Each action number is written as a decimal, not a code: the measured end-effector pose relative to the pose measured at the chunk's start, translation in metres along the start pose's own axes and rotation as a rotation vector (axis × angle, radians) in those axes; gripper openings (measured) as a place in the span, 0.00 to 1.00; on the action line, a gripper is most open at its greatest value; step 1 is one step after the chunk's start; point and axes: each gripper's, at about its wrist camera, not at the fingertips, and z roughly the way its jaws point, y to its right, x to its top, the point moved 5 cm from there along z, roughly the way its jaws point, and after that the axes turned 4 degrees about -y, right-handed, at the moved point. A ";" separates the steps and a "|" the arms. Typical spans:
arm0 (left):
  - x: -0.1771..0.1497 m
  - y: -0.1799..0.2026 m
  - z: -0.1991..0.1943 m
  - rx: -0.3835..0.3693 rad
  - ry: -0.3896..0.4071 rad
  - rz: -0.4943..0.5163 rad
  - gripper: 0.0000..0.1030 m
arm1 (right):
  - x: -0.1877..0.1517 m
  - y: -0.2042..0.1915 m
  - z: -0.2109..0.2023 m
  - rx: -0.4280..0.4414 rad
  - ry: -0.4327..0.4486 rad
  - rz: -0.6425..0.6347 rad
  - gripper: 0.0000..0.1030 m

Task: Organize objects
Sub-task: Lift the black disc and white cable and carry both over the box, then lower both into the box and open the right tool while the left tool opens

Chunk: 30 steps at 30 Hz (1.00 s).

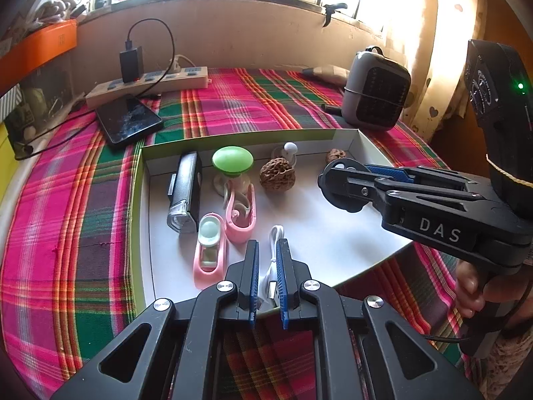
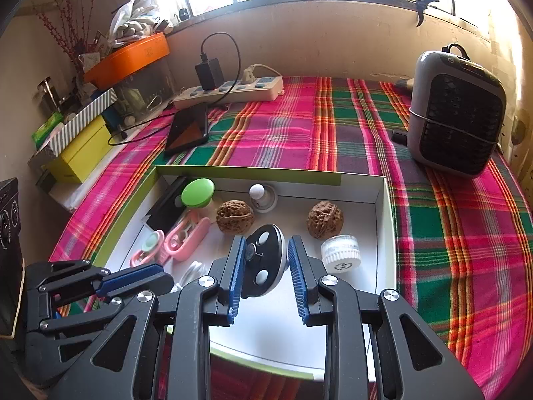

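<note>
White cable [image 1: 273, 268], walnuts [image 2: 234, 216] inside box [image 2: 383, 200]

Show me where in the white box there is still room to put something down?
The bare floor of the box lies in its middle, between the walnut and the white cable. The near right part is bare too. It is crowded on the left, where the flashlight, green knob and pink cases sit close together.

My tongs are black with blue ribbed pads [image 2: 235, 280]. The tablecloth [image 2: 333, 133] is plaid in magenta, green, orange and purple. The box [image 1: 333, 240] is white inside, lime green outside. Within: a green-capped knob [image 1: 232, 160], two pink cases [image 1: 240, 215], two brown walnuts [image 2: 234, 216], a white cable [image 1: 274, 236].
</note>
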 end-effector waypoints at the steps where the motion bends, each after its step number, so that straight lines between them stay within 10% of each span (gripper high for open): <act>1: 0.000 0.000 0.000 0.000 0.000 0.000 0.09 | 0.000 0.000 0.001 -0.002 -0.002 -0.001 0.27; 30: 0.001 -0.002 0.004 0.007 -0.007 -0.005 0.10 | 0.010 0.001 0.034 -0.010 -0.038 -0.008 0.27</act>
